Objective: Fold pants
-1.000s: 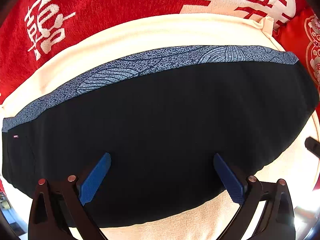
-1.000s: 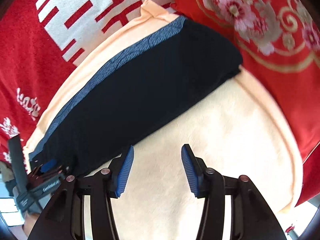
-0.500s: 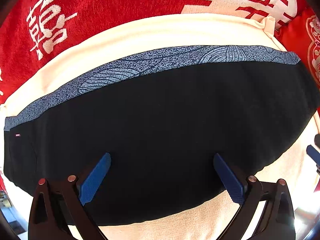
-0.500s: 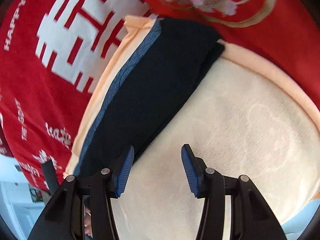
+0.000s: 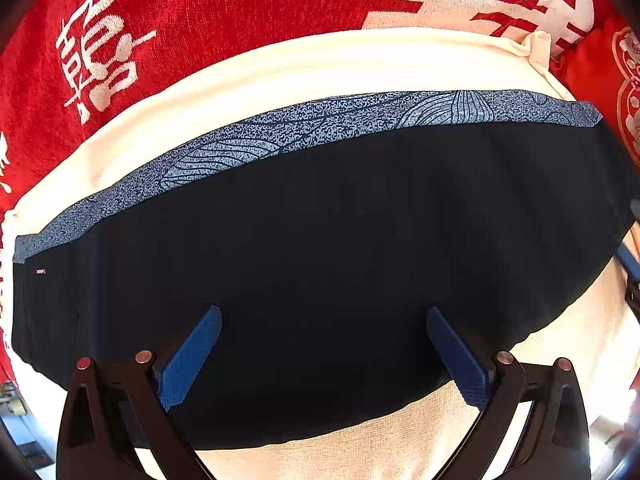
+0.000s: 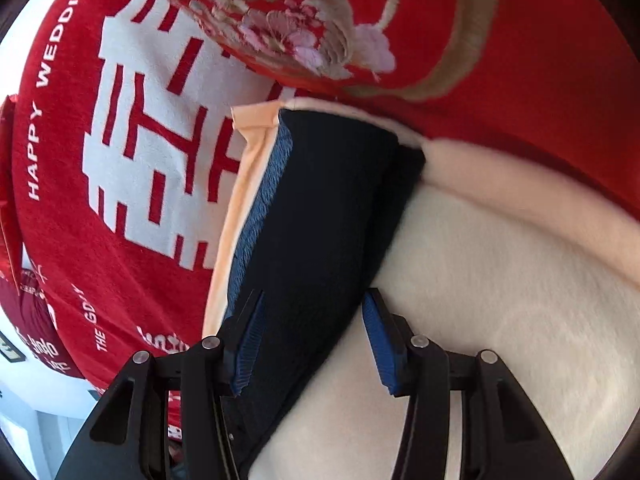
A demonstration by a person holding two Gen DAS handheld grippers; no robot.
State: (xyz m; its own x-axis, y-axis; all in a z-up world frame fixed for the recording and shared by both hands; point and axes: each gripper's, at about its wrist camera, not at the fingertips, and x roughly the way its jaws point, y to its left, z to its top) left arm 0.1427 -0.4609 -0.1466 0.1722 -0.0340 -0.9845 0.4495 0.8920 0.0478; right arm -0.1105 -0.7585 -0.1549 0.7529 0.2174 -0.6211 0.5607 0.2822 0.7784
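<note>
The black pants (image 5: 340,248) lie flat as a long strip on a cream blanket (image 5: 280,72), with a blue patterned side band (image 5: 320,124) along the far edge. My left gripper (image 5: 324,328) is open wide and hovers over the near middle of the pants. In the right wrist view the pants (image 6: 328,208) run away from me, end-on. My right gripper (image 6: 314,316) is open over the near edge of the pants, its left finger above the fabric and its right finger above the blanket (image 6: 500,300).
A red cover with white wedding lettering (image 5: 160,12) lies beyond the blanket. A red embroidered pillow (image 6: 400,20) sits at the far end of the pants. The right gripper's tip shows at the right edge of the left wrist view (image 5: 632,264).
My right gripper has swung left and turned, from over the bare blanket to over the edge of the pants. My left gripper has hardly moved.
</note>
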